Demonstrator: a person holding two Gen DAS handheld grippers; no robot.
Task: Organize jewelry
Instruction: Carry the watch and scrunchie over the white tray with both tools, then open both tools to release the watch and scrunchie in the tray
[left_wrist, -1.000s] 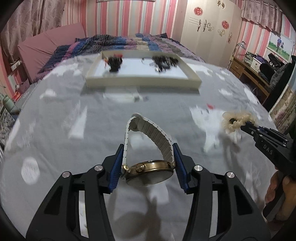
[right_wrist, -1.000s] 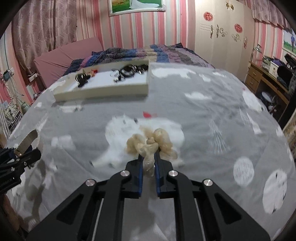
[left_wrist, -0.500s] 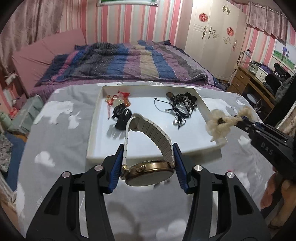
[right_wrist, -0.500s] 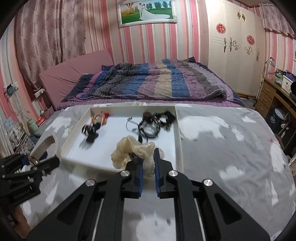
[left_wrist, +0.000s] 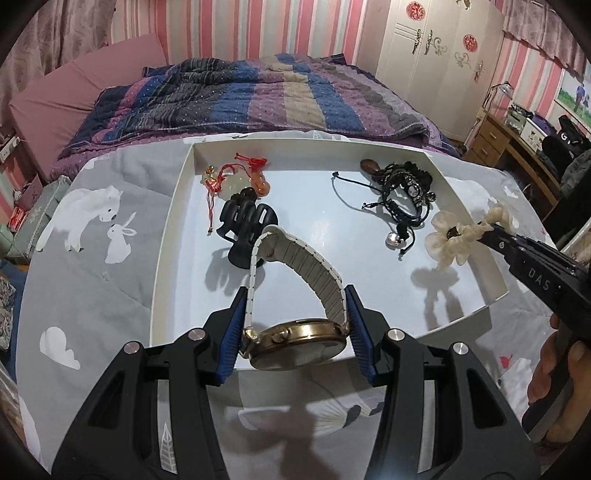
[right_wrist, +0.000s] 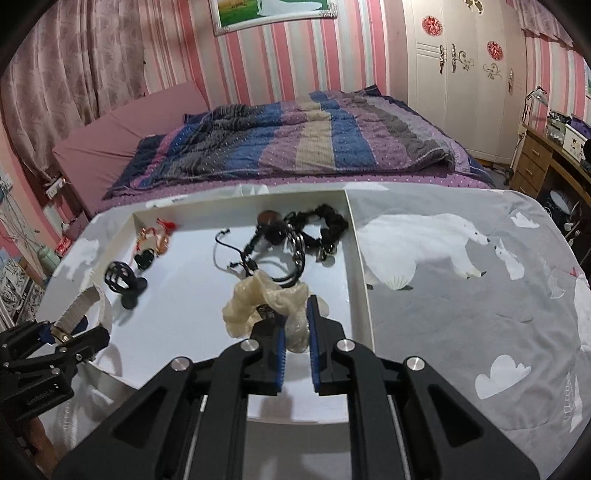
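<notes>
Grey animal-print worktop (left_wrist: 92, 280) carries white tray (left_wrist: 162, 258). Left hand-held gripper (left_wrist: 297, 328) clamps gold watch (left_wrist: 295, 341), frame bottom centre; right hand-held gripper (right_wrist: 295, 325) pinches cream scrunchie (right_wrist: 258, 302) over tray.

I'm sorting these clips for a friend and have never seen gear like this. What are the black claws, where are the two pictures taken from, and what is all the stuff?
No robot here: a person holds a two-finger gripper in each hand, and each carries a wide-angle camera looking forward along its fingers. One picture is from the left tool, the other from the right.

The left gripper is shut on a gold watch with a pale link band. The right gripper is shut on a cream scrunchie; it also shows at the right edge of the left view.

Both hang over a white tray on a grey animal-print cloth. In the tray lie a black hair claw, red-corded charms and a tangle of black cords.
</notes>
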